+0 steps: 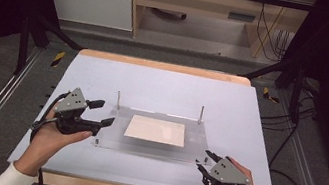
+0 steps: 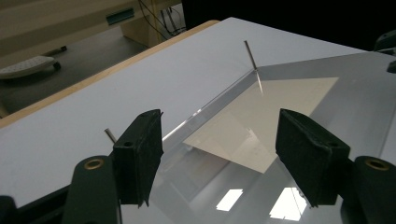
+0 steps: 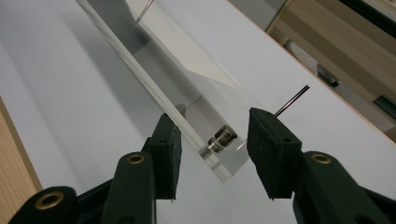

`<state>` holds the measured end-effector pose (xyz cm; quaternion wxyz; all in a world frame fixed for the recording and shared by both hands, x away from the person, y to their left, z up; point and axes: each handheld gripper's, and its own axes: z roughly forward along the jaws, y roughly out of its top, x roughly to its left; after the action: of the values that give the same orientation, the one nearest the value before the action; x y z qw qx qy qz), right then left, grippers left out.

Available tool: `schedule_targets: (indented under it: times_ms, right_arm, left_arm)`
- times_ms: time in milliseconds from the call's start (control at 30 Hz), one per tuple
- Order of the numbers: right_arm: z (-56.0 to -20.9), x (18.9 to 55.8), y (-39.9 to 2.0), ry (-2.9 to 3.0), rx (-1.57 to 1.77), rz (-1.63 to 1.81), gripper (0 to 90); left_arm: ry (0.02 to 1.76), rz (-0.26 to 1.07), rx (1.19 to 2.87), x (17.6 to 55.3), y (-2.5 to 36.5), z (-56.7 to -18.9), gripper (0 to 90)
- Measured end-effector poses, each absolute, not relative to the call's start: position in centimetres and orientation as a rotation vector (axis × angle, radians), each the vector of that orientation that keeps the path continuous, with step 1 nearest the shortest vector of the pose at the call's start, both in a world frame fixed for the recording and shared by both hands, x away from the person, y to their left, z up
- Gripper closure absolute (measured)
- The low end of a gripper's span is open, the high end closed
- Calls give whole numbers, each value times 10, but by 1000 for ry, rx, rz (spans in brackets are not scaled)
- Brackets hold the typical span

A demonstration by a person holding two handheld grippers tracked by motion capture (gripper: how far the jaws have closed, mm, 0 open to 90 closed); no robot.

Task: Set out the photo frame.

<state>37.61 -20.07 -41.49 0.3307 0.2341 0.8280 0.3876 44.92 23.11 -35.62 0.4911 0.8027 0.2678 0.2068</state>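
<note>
Working from the near edge of the bench (image 1: 103,176), I held my right claw (image 1: 204,160) with jaws apart, empty, straddling the near right corner of the clear acrylic plate (image 1: 195,151) without pressing it. The plate lay mid-bench, a cream sheet (image 1: 156,130) under it. My left claw (image 1: 101,112) stood open and empty at the plate's left edge. To lift well, I judged both claws should close squarely on the edges, clear of the two far pins (image 1: 118,100).
</note>
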Motion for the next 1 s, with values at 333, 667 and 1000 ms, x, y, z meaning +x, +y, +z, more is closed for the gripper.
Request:
schedule_targets:
  times_ms: [333,667,1000]
  right_arm:
    - [-401,383,-199,2169,629,1008,590]
    - [-389,390,-199,2199,644,997,597]
    - [-386,392,-199,2204,653,1001,597]
  left_arm:
    - [498,523,2028,427,213,-337,284]
    - [405,582,2123,420,204,-332,278]
    - [326,633,2199,416,199,-337,315]
